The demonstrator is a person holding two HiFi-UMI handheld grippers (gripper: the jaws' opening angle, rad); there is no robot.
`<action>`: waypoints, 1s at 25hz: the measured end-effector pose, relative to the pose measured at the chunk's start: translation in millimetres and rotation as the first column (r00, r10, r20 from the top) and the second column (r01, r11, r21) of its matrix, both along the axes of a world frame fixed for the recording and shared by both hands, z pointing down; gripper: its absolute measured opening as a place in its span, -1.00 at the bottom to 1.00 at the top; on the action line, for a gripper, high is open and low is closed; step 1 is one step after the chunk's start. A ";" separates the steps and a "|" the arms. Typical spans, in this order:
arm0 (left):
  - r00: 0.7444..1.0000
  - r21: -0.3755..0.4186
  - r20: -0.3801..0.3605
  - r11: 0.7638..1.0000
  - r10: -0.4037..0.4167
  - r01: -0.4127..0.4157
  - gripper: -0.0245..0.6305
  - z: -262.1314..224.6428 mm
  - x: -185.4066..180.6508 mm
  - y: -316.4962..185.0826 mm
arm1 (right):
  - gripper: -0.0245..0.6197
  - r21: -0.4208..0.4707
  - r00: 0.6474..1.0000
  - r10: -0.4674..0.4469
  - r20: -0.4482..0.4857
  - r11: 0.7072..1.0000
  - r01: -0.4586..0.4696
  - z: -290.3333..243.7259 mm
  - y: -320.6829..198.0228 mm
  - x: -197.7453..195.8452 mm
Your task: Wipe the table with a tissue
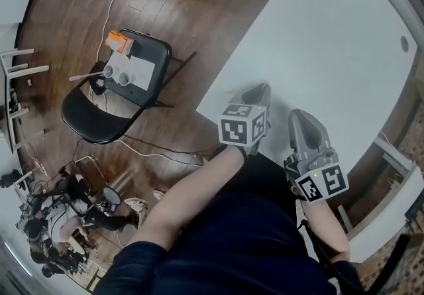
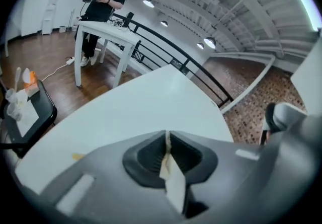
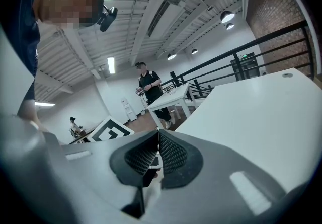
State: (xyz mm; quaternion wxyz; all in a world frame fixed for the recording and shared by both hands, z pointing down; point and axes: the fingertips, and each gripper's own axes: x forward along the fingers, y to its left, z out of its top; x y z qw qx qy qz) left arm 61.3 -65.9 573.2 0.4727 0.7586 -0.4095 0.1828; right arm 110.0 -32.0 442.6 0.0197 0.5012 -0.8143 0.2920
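Left gripper clamps a tissue over the white table. Right gripper jaws are pressed together, empty. Two cups stand on a black chair nearby.

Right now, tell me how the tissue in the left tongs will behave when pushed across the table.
Likely floppy: the tissue shows as a thin creased strip pinched in the shut left tongs. Probably very light, so it may bunch or fold on the smooth white table rather than sliding flat.

Bright, even ceiling lamps light the room; fisheye edges bend and darken; near jaws look perhaps soft.
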 end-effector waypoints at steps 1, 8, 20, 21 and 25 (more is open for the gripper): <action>1.000 -0.017 -0.002 1.000 -0.007 0.007 -0.85 3.6 0.3 -0.8 | -0.89 -0.001 1.000 0.002 0.003 1.000 -0.002 1.2 -0.9 0.7; 1.000 -0.087 0.001 0.996 -0.030 0.030 -0.85 17.4 -4.1 0.1 | -0.89 -0.008 1.000 0.008 0.021 1.000 -0.008 2.2 -2.8 0.5; 0.991 -0.089 0.023 0.987 -0.130 0.132 -0.85 18.8 -61.9 -1.8 | -0.89 -0.044 0.998 -0.016 0.068 0.999 0.019 0.1 -11.2 -11.3; 0.991 -0.088 0.027 0.987 -0.133 0.135 -0.85 19.1 -67.7 -0.8 | -0.89 -0.043 0.997 -0.020 0.070 0.999 0.023 -0.3 -12.2 -13.0; 0.988 -0.086 0.048 0.984 -0.149 0.153 -0.85 20.9 -94.5 6.0 | -0.89 -0.041 0.997 -0.033 0.074 0.999 0.036 -1.4 -14.1 -23.1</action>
